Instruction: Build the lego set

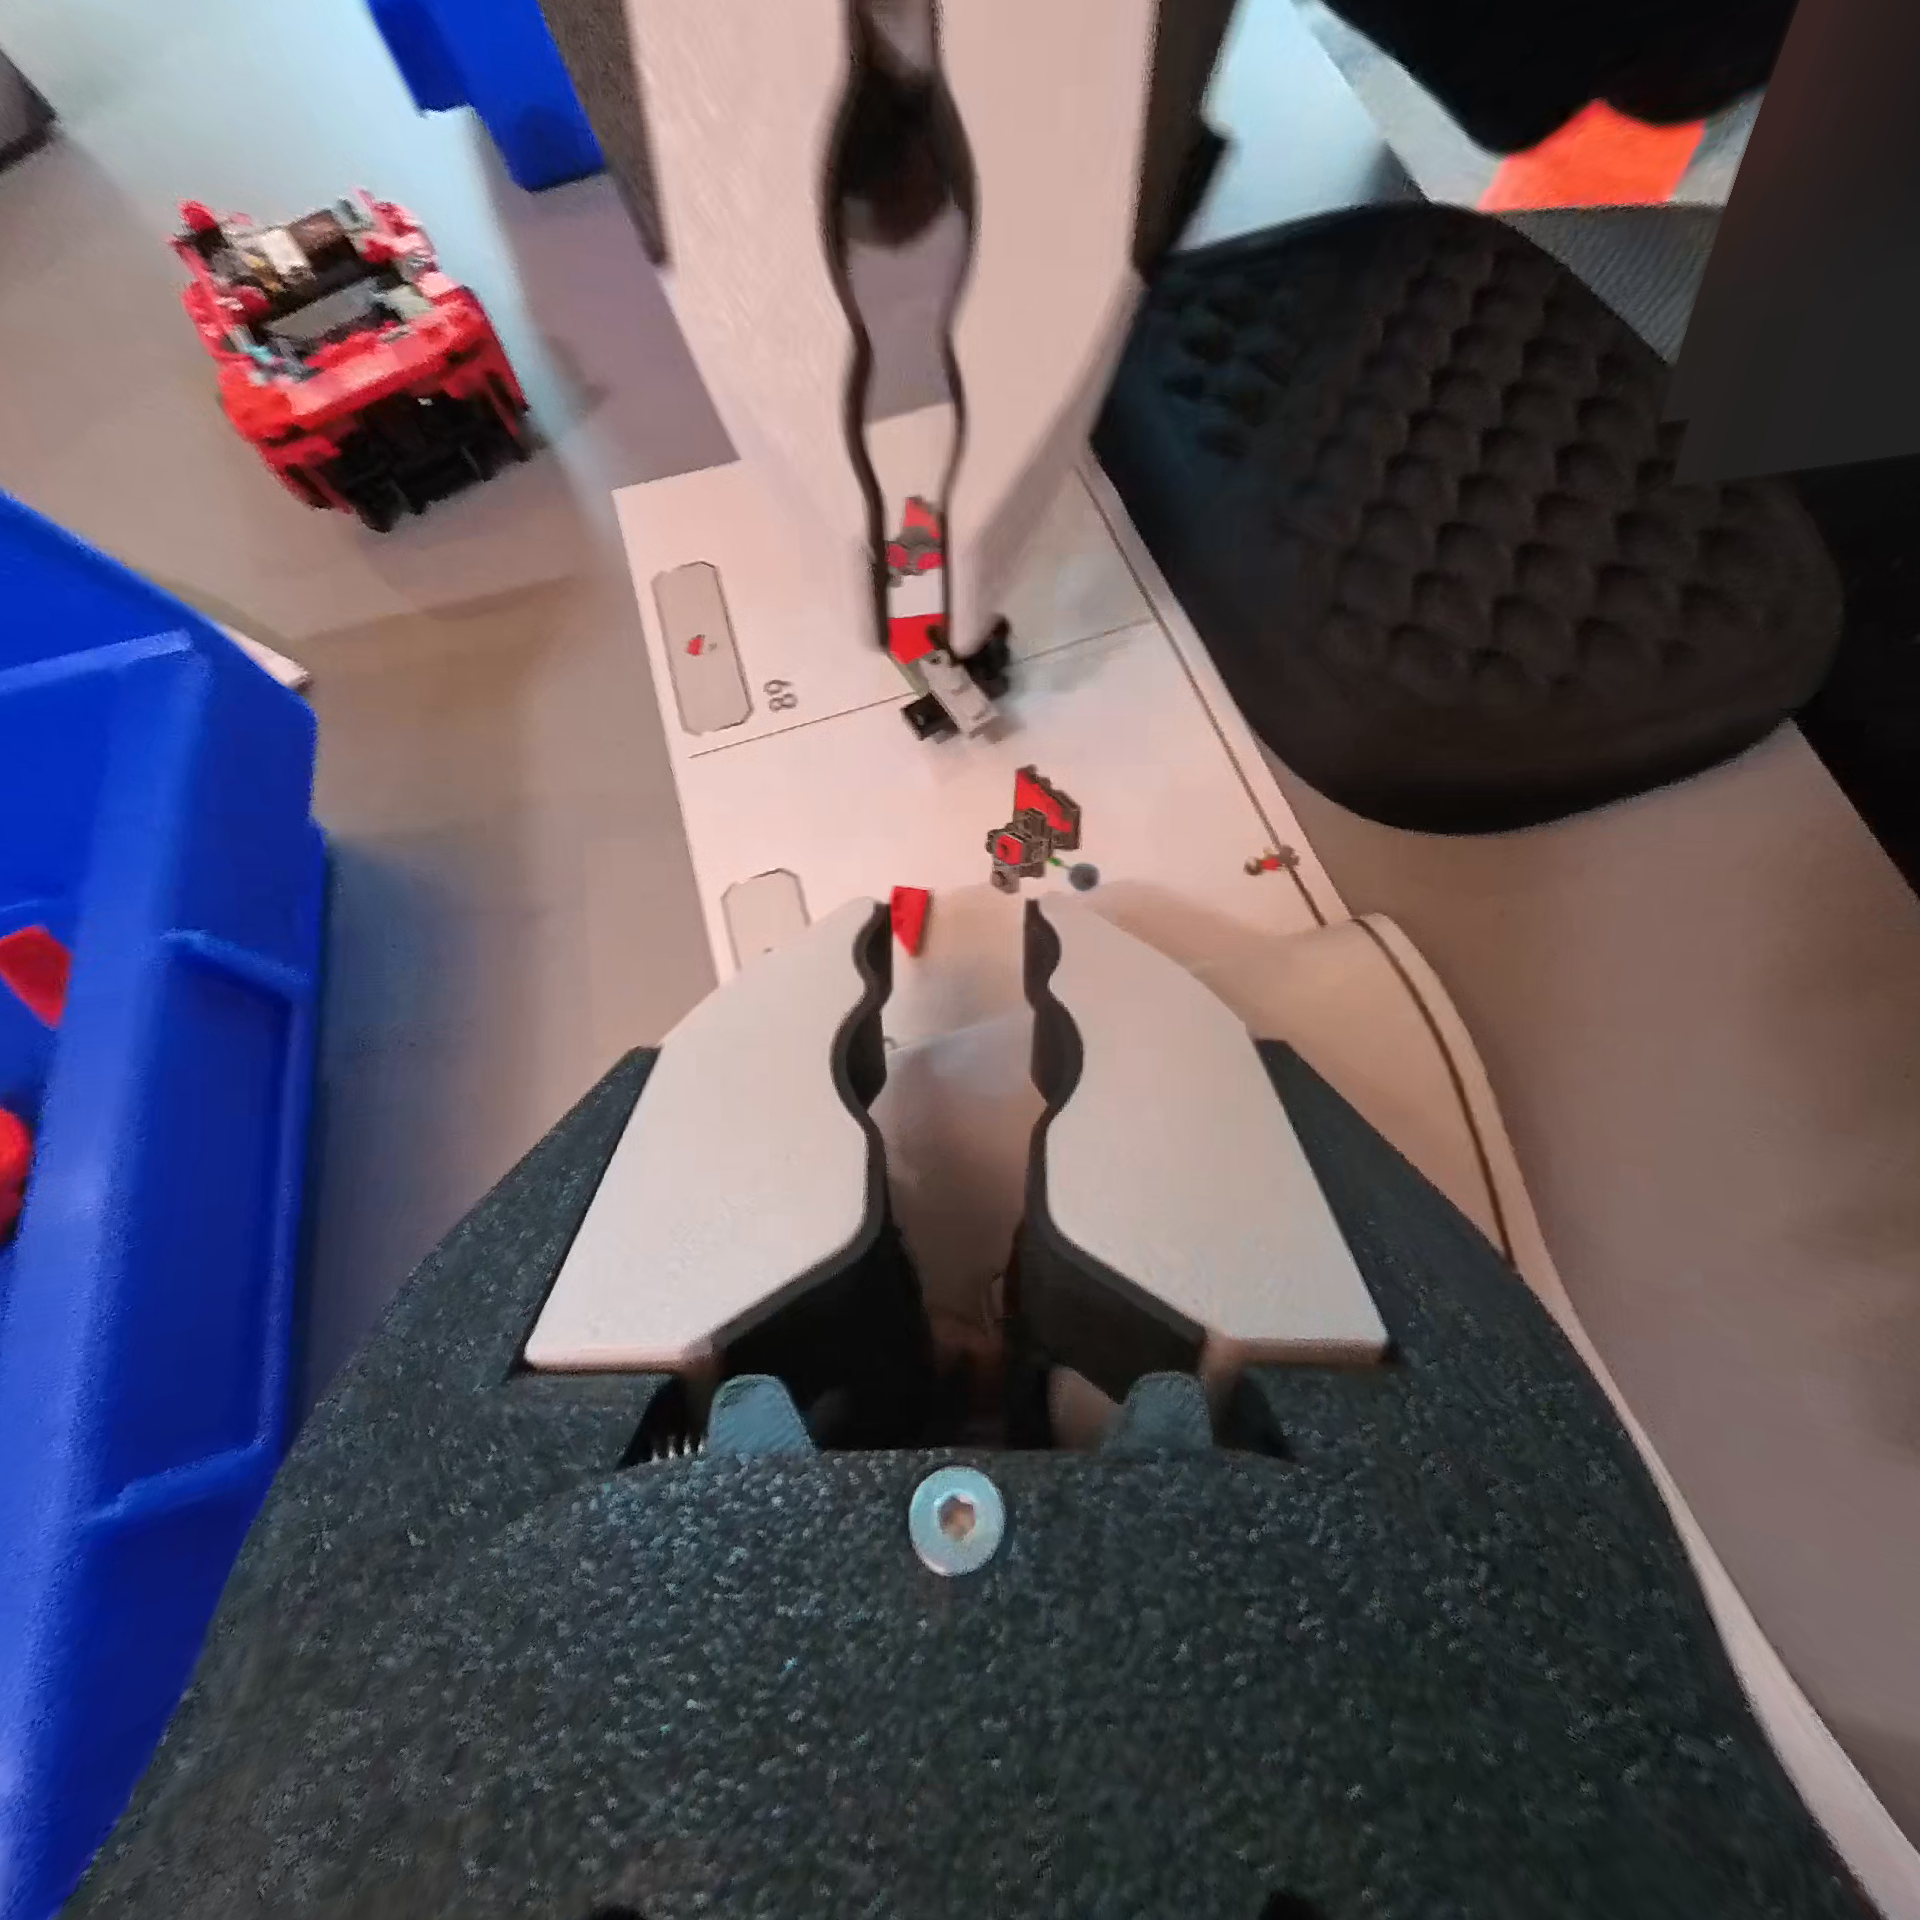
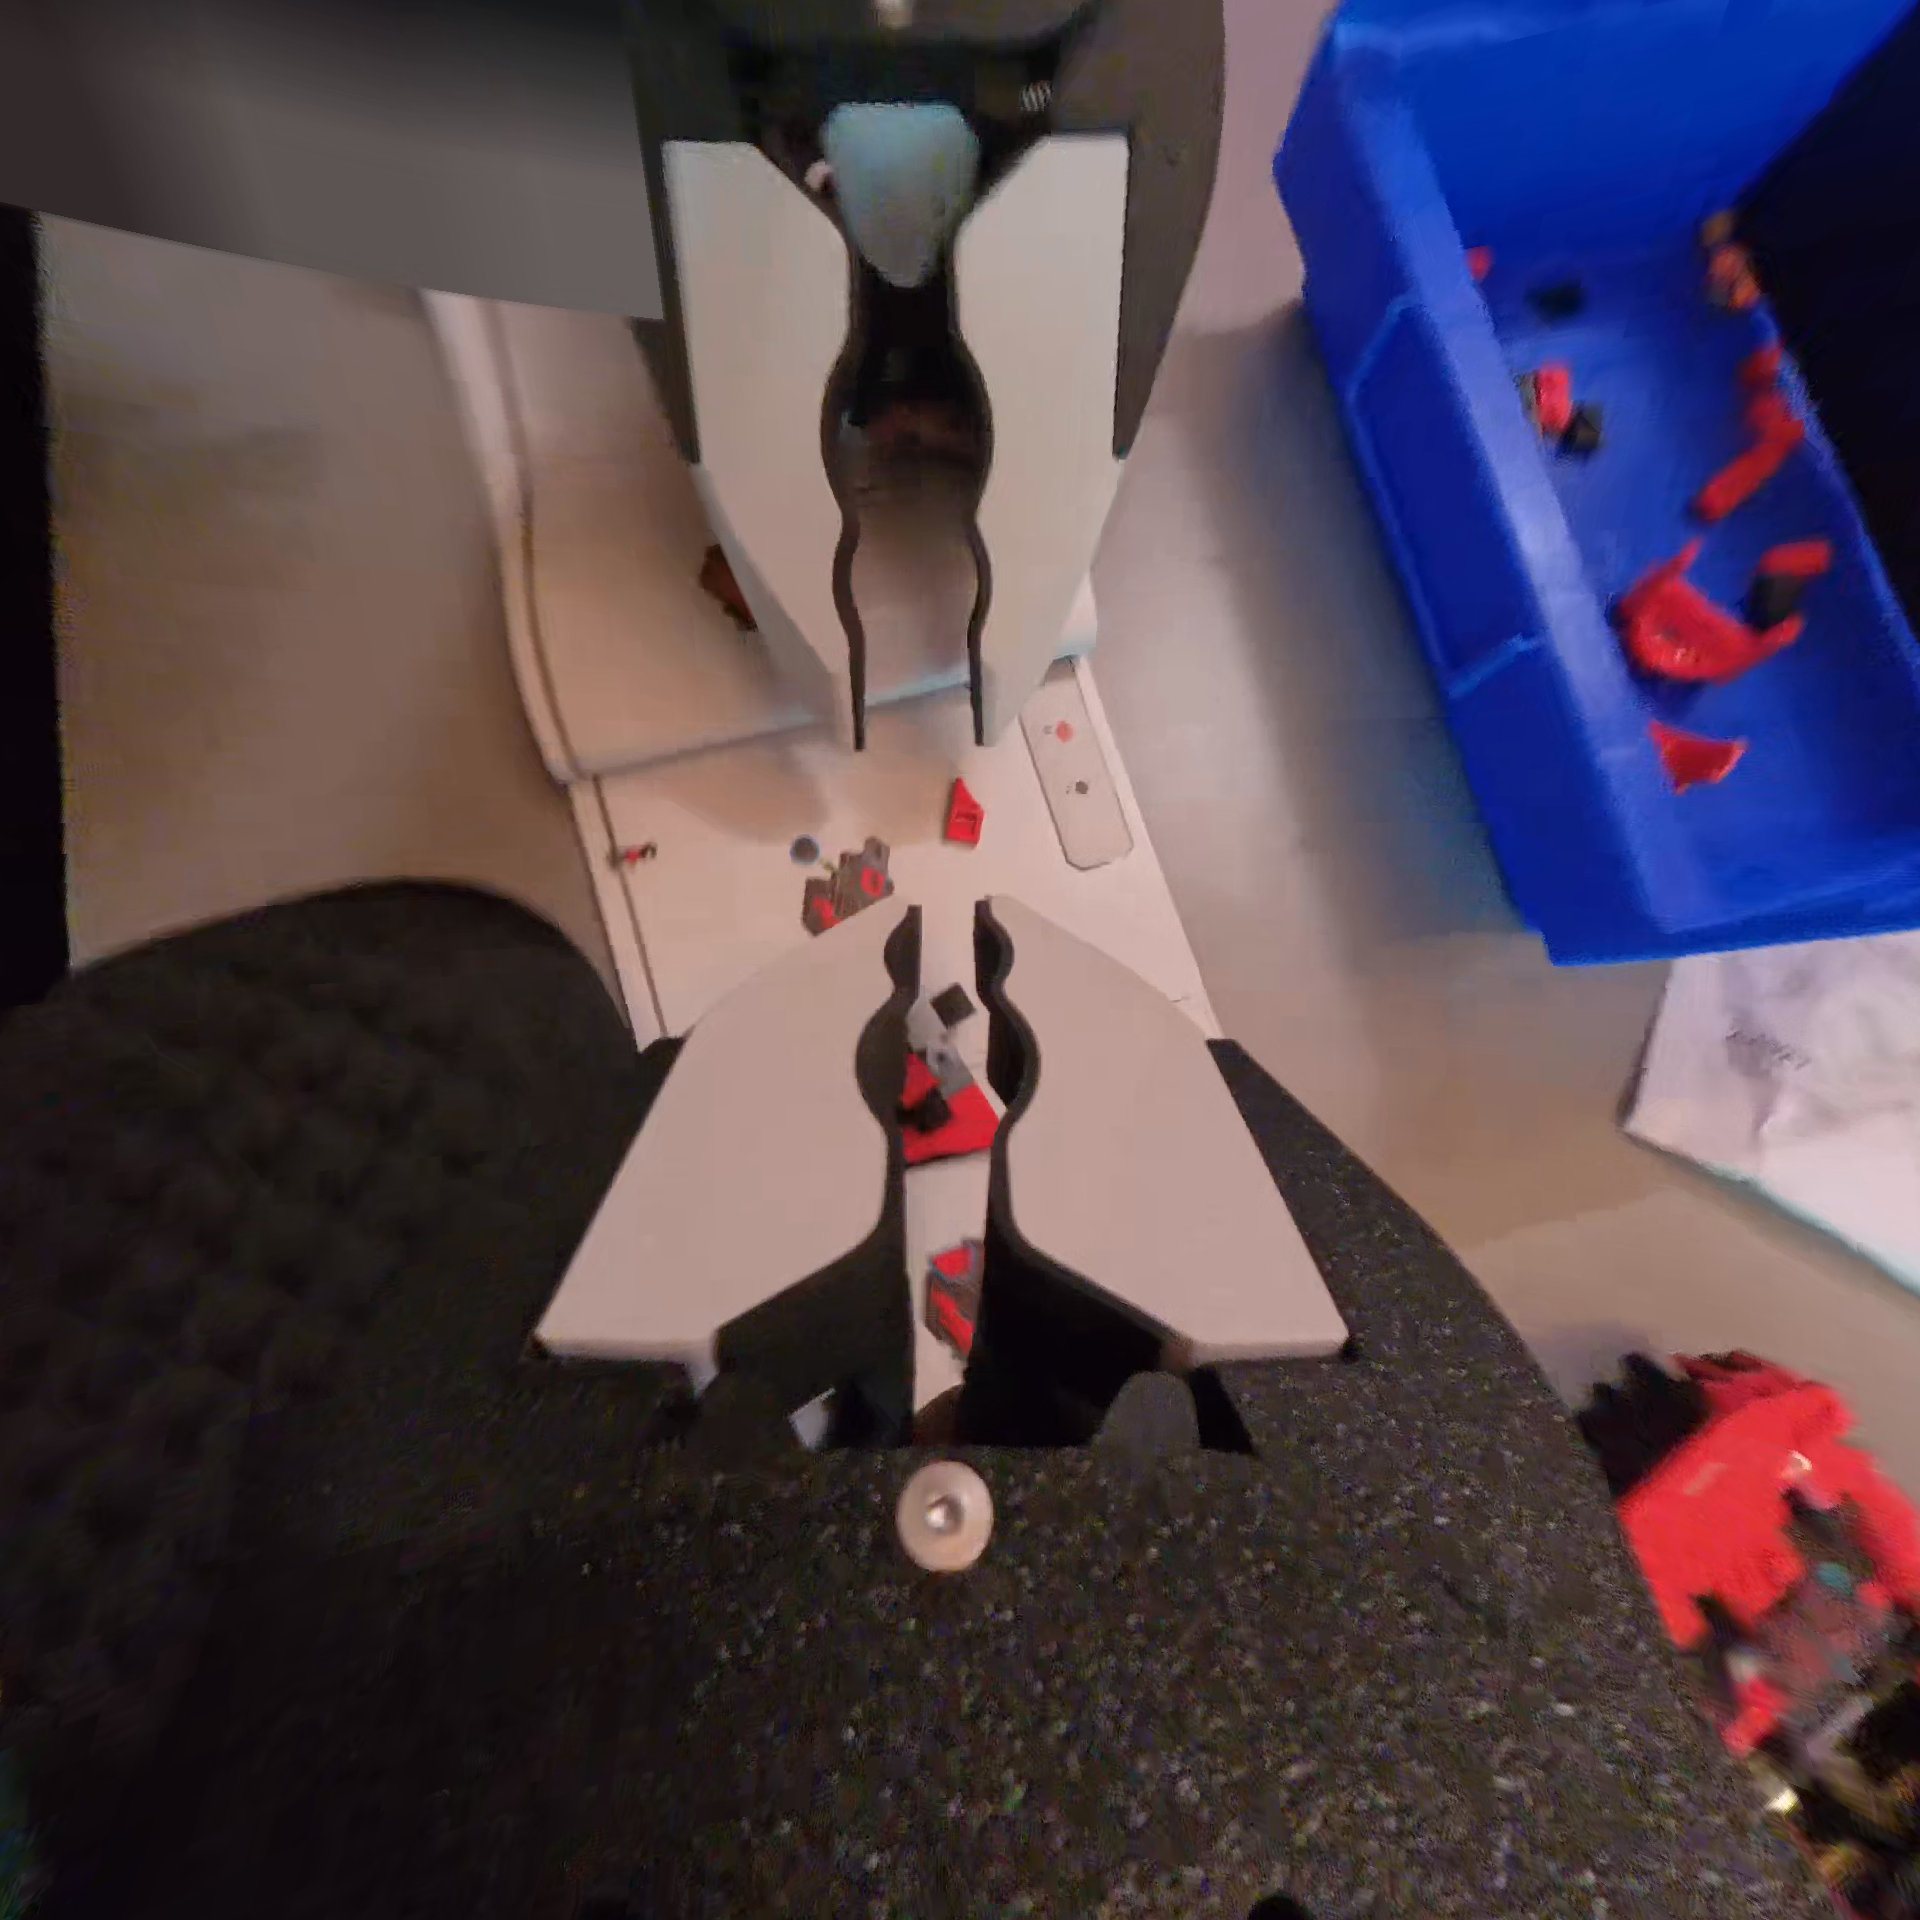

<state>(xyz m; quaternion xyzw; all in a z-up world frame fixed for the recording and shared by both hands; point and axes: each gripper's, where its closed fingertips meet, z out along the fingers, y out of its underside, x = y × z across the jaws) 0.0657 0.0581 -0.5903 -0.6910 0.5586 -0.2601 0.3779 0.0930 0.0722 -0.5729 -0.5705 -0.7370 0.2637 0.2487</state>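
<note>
On the open instruction booklet (image 1: 810,810), in the middle of the pale surface (image 1: 468,727), lies the small sub-assembly (image 1: 956,691) of red, grey and black bricks. It sits beside the printed steps, likely so that it can be checked against them.

The right tongs (image 2: 948,914) point steeply down at it. Their jaws stand only a narrow slit apart, and the bricks show through that slit from their own camera. From the left side, the tips seem to bracket the red end of the piece. Whether they actually pinch it I cannot tell.

The left tongs (image 1: 958,912) are parted with nothing between them, low over the page. A loose red wedge (image 1: 912,920) lies just off their left tip, at about 11 o'clock from it. My guess is that this wedge is the next part to go on, so it was set out close to the work, and one tool will steady the bricks while the other fetches it.

Seen from the left tool, the partly built red car (image 1: 343,343) waits at 10 o'clock, well clear of the booklet. A blue bin (image 1: 156,1039) of spare red and black parts sits at 9 o'clock, within easy reach. At 2 o'clock, a black dimpled cushion (image 1: 1455,499) crowds the booklet's far edge.
</note>
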